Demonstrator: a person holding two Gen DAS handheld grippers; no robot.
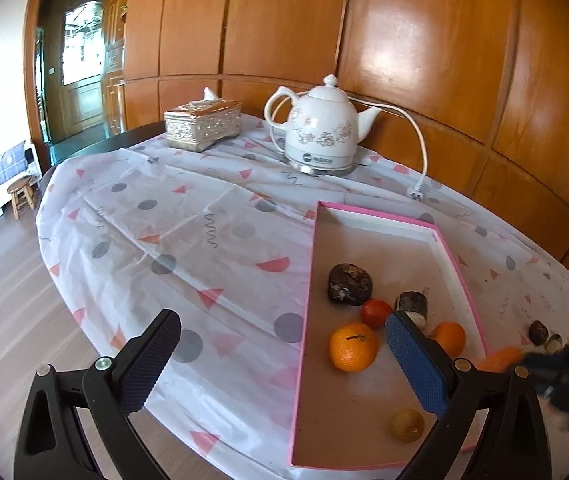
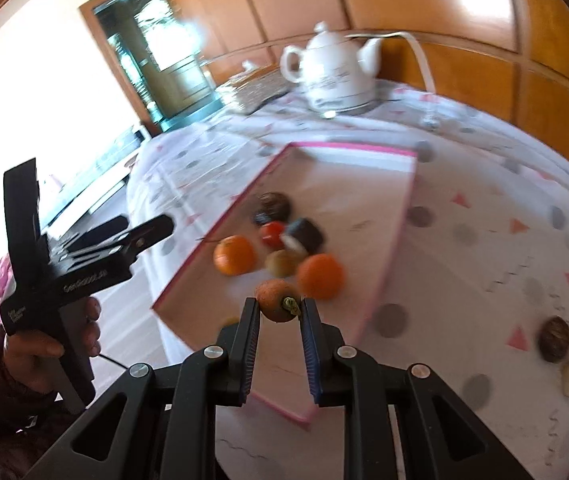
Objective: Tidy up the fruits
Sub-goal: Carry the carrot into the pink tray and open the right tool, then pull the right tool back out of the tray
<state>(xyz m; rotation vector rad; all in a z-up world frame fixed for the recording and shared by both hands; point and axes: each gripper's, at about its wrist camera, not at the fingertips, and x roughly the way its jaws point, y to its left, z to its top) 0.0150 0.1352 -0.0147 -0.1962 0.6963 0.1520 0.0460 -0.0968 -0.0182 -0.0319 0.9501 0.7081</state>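
The right gripper (image 2: 280,312) clamps a small orange fruit (image 2: 277,300) between its fingertips; the left gripper (image 1: 280,364) hangs wide open, empty.

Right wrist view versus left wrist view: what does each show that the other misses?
Only the right wrist view: the right tongs shut on a small orange fruit, and the hand holding the left tongs.

Only the left wrist view: the left tongs open and empty, and a stool.

Both: the pink tray of fruit, kettle, tissue box.
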